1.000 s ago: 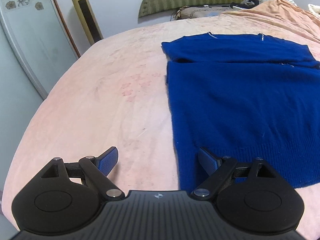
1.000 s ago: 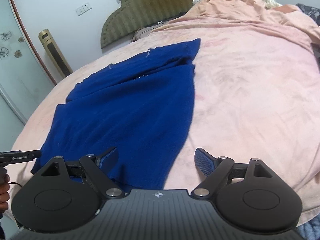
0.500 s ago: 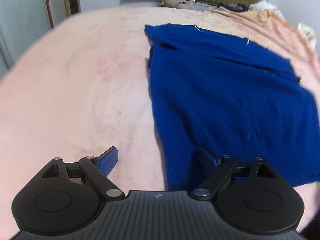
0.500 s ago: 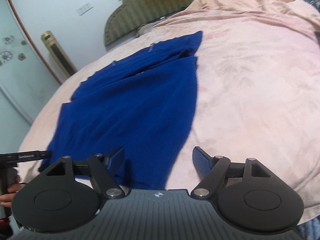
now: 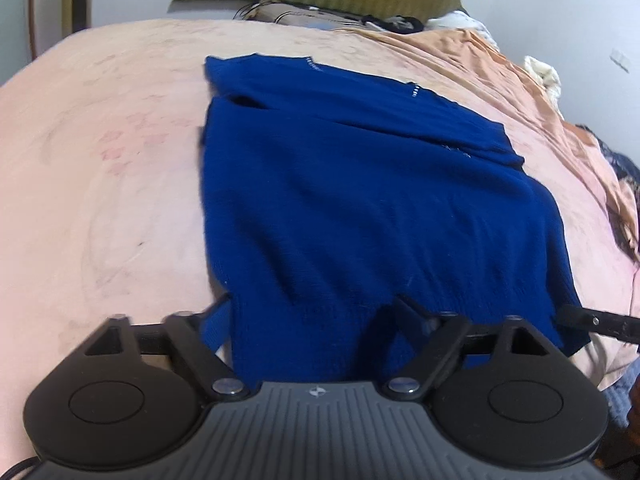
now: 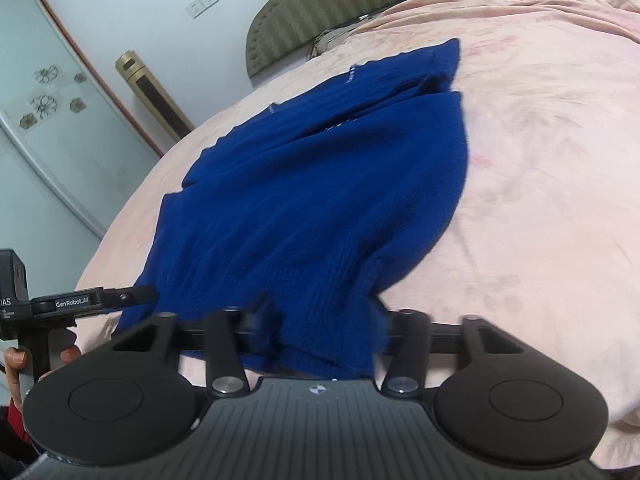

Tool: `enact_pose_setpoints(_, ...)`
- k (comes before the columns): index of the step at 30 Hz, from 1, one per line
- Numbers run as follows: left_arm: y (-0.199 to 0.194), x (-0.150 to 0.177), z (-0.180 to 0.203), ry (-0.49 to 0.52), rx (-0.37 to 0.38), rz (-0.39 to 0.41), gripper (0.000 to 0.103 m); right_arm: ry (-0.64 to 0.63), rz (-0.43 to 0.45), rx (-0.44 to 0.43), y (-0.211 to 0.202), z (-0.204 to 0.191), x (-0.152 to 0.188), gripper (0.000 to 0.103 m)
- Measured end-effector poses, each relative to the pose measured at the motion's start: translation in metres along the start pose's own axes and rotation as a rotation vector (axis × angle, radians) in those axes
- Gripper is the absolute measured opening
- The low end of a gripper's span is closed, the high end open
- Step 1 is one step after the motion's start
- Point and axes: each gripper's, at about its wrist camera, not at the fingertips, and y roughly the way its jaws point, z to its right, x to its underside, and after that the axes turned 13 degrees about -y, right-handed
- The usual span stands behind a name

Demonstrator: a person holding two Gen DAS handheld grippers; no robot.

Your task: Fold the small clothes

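Blue knitted sweater [image 5: 376, 216], partly folded with its sleeves laid across the upper part, lies flat on a pink blanket [image 5: 100, 184] that covers a bed. Its ribbed hem is the nearest edge to both cameras.

Left gripper [image 5: 310, 316]: the two black fingers stand apart, with the near left corner of the hem between them. The blue-padded left finger [image 5: 216, 328] sits at the outer edge of the fabric; the right finger [image 5: 404, 312] lies over the knit. Whether the pads press the cloth cannot be determined from this view, which is blurred at that point. In the right wrist view the same tool appears as a black bar marked "GenRobot.AI" reaching the hem's corner [image 6: 132, 294].

Right gripper [image 6: 320, 328]: the fingers are set at a moderate gap, and the near right corner of the hem is bunched and raised between them. Fabric fills the gap from finger to finger, yet contact at the pads is blurred and a firm grip cannot be confirmed.

Surroundings: an olive ribbed headboard [image 6: 336, 0] stands at the far end of the bed, and a gold-coloured upright tower unit [image 6: 154, 96] stands against the wall beside a glass sliding door with flower decals [image 6: 44, 92].
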Motion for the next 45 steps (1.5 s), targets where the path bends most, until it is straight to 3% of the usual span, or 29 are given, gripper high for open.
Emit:
enact_pose_setpoints(1,0.0,0.001,0.003,0.015,-0.016,0.008,0.041,-0.008,-0.004,0.002,0.003,-0.003,0.0,0.03)
enact_pose_setpoints(2,0.0,0.0,0.004,0.019,-0.023,0.007,0.031,-0.016,-0.005,0.005,0.005,-0.005,-0.001,0.025)
enact_pose_setpoints(3,0.0,-0.002,0.004,0.01,-0.015,-0.001,0.014,-0.016,-0.004,0.009,0.006,-0.006,-0.001,0.019)
enact_pose_setpoints(4,0.0,-0.004,0.001,-0.017,0.01,-0.017,0.012,-0.01,-0.001,0.006,0.007,-0.006,-0.002,0.019)
enact_pose_setpoints(11,-0.047,-0.009,0.022,0.015,0.078,0.103,0.011,-0.034,0.077,0.004,-0.016,-0.011,-0.014,0.017)
enact_pose_setpoints(17,-0.119,-0.013,0.03,0.069,0.204,0.208,0.011,-0.082,0.155,-0.069,-0.067,-0.009,-0.032,0.017)
enact_pose_setpoints(21,-0.147,-0.01,0.031,0.116,0.226,0.237,0.011,-0.131,0.198,-0.134,-0.106,-0.01,-0.036,0.017)
enact_pose_setpoints(24,-0.135,-0.014,0.029,0.11,0.219,0.204,0.011,-0.16,0.199,-0.158,-0.118,-0.014,-0.038,0.018)
enact_pose_setpoints(29,-0.108,-0.024,0.023,0.05,0.171,0.106,0.011,-0.082,0.172,-0.168,-0.103,0.001,-0.042,0.018)
enact_pose_setpoints(35,-0.1,-0.05,0.033,0.073,0.131,0.137,0.012,-0.044,0.18,-0.16,-0.086,0.008,-0.061,0.018)
enact_pose_setpoints(41,-0.072,-0.105,0.056,0.122,0.085,0.171,0.012,0.008,0.211,-0.139,-0.056,0.029,-0.103,0.018)
enact_pose_setpoints(45,-0.033,-0.149,0.065,0.13,0.037,0.158,0.012,0.022,0.222,-0.124,-0.027,0.045,-0.138,0.018)
